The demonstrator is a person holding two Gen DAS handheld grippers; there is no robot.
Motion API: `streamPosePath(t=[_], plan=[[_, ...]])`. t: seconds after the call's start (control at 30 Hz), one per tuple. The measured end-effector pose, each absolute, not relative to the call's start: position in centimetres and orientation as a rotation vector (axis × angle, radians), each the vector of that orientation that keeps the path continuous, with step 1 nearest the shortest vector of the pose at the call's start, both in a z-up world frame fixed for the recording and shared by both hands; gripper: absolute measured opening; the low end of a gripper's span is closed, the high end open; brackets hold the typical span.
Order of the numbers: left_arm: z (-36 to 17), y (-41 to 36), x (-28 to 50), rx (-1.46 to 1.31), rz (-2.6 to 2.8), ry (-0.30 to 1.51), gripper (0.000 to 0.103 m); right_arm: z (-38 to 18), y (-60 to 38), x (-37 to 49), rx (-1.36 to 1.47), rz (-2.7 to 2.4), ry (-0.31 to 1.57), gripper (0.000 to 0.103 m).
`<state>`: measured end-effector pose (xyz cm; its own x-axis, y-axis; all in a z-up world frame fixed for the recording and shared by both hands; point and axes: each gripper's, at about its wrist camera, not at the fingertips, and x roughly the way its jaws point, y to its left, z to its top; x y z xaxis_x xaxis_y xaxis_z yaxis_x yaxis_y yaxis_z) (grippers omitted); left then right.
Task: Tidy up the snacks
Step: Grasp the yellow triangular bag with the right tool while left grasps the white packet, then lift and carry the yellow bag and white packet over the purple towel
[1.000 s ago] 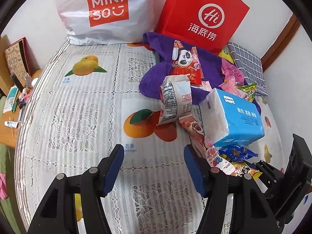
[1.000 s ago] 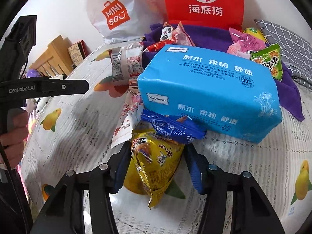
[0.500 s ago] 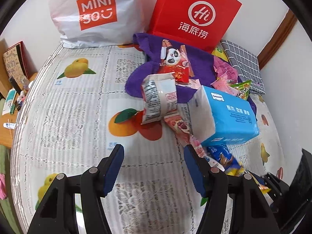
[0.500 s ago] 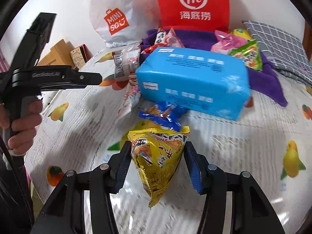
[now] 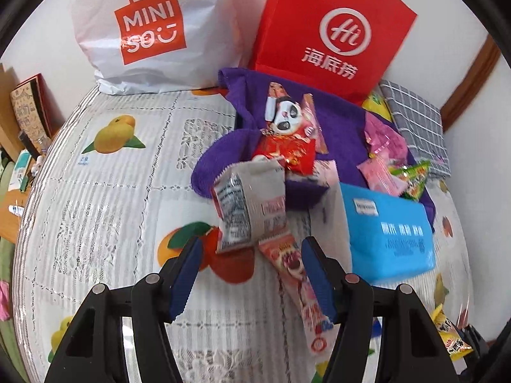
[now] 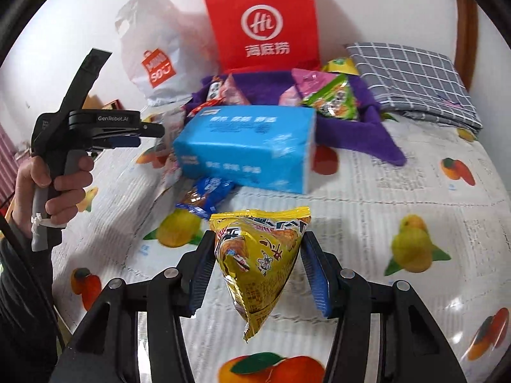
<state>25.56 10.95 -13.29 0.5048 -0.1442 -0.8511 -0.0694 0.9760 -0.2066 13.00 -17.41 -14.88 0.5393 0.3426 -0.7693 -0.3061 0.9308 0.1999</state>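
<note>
My right gripper point(image 6: 257, 245) is shut on a yellow snack bag point(image 6: 258, 255), which hangs clear of the bed. The same yellow snack bag point(image 5: 453, 341) shows at the lower right of the left wrist view. My left gripper point(image 5: 250, 252) stands open over the bed, nothing pressed between its pads. Just ahead of it lie a white pouch point(image 5: 249, 210) and a long pink snack strip point(image 5: 297, 284). A blue tissue pack point(image 6: 246, 150) lies among more snacks on a purple towel point(image 5: 338, 121), with a blue packet point(image 6: 204, 194) in front of it.
A red paper bag point(image 5: 332, 32) and a white shopping bag point(image 5: 143, 32) stand against the back wall. A grey checked cloth point(image 6: 412, 76) lies folded at the back right. The bed cover point(image 6: 399, 191) has fruit prints. A hand point(image 6: 60, 182) holds the left gripper's handle.
The right gripper has lifted the yellow bag off the pile and drawn back from the tissue pack. The left gripper has moved toward the white pouch and pink strip, still open.
</note>
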Motion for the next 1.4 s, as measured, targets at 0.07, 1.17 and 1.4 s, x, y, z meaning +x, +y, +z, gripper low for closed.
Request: streamPosePath(t=[0.07, 1.17, 1.4], plan=[[-13.5, 11.0, 26.0, -0.230, -0.020, 1.039, 0.065, -15.0, -17.9, 13.4, 0.052, 0.376, 0.924, 0.053], [-16.9, 10.0, 30.0, -0.297, 0.056, 1.071, 0.051, -15.6, -20.5, 15.7, 0.108, 0.362, 0.921, 0.053], [-16.2, 10.8, 28.7, -0.329, 0.027, 1.056, 0.048, -14.5, -20.5, 15.0, 0.107, 0.356, 0.897, 0.053]])
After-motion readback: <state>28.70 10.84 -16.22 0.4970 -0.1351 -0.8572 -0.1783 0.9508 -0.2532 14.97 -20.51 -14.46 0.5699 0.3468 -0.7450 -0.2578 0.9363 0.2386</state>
